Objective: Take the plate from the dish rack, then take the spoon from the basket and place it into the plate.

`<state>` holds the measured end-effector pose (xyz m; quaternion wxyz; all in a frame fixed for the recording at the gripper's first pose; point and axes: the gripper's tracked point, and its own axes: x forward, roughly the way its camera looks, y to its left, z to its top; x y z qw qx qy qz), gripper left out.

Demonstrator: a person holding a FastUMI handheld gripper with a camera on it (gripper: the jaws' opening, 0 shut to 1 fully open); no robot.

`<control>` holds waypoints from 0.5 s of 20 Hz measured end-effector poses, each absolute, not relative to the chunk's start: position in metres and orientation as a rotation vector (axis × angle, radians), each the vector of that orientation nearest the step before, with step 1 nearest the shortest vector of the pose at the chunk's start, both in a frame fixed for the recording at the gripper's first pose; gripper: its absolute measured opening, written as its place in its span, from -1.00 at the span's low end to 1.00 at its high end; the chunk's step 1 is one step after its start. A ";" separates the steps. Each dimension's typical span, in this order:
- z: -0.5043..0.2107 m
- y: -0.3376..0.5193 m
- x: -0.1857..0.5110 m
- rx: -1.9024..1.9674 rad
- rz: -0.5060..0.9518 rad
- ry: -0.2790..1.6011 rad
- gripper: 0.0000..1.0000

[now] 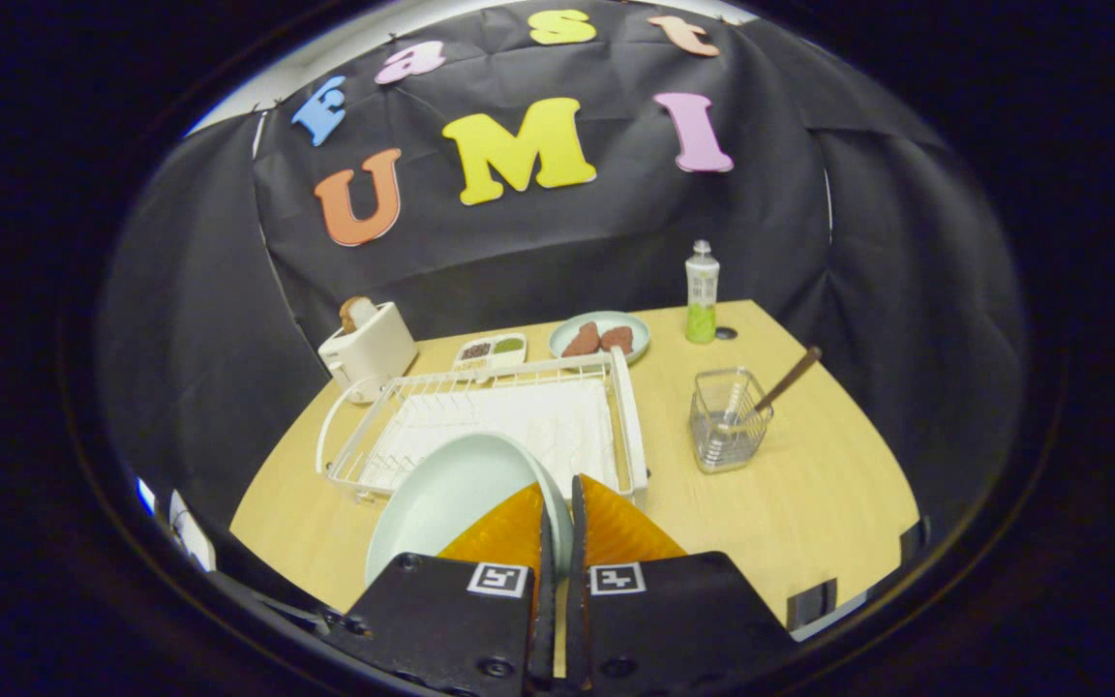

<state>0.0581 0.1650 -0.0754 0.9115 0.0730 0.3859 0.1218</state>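
A pale green plate (446, 499) stands on edge, tilted, held up in front of the near end of the white wire dish rack (627, 426). My gripper (558, 508) is shut on the plate's right rim, one finger on each face. To the right of the rack stands a small wire basket (730, 418) on the wooden table. A spoon with a brown handle (787, 379) leans in the basket, its handle pointing up and to the right.
A white toaster (369, 350) sits behind the rack on the left. Beyond the rack lie a small two-part dish (491, 350) and a plate with brown food (600, 337). A green bottle (701, 293) stands at the far right. Bare tabletop (809, 503) lies before the basket.
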 end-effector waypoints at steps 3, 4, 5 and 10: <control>-0.104 0.152 0.047 0.210 0.222 0.788 -0.80; -0.113 0.149 0.044 0.231 0.212 0.784 -0.80; -0.124 0.149 0.039 0.254 0.203 0.786 -0.80; -0.176 0.156 0.035 0.294 0.184 0.837 -0.80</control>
